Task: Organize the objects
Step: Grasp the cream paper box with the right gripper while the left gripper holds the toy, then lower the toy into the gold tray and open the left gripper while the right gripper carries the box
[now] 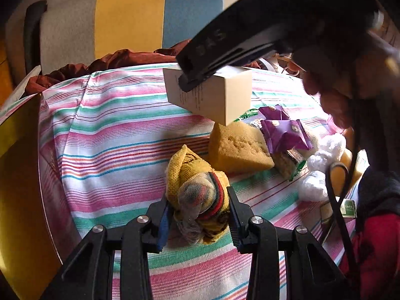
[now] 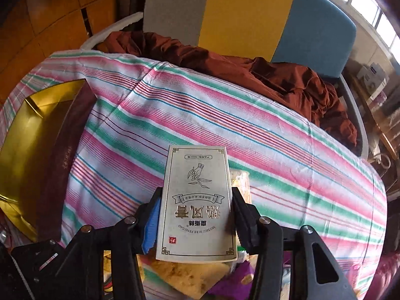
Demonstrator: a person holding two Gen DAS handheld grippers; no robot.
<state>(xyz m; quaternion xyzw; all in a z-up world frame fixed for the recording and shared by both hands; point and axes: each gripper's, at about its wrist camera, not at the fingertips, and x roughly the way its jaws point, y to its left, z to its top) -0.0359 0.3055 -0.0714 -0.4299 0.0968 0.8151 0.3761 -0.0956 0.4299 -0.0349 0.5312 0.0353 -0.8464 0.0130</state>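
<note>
My left gripper (image 1: 198, 211) is shut on a bundle of yellow knitted gloves (image 1: 197, 187), held just above the striped cloth. My right gripper (image 2: 196, 216) is shut on a cream carton with printed Chinese text (image 2: 196, 205), held in the air. In the left wrist view that carton (image 1: 212, 95) hangs under the right gripper's finger (image 1: 200, 65), above a yellow sponge (image 1: 237, 147). Purple snack packets (image 1: 285, 130) lie beside the sponge. An open gold-lined box (image 2: 32, 135) sits at the table's left, its wall also showing in the left wrist view (image 1: 17, 175).
The table is covered by a pink, green and white striped cloth (image 2: 250, 135). White crumpled bags (image 1: 322, 165) and a small green-labelled box (image 1: 347, 207) lie at the right. A chair with brown fabric (image 2: 287, 75) stands behind the table.
</note>
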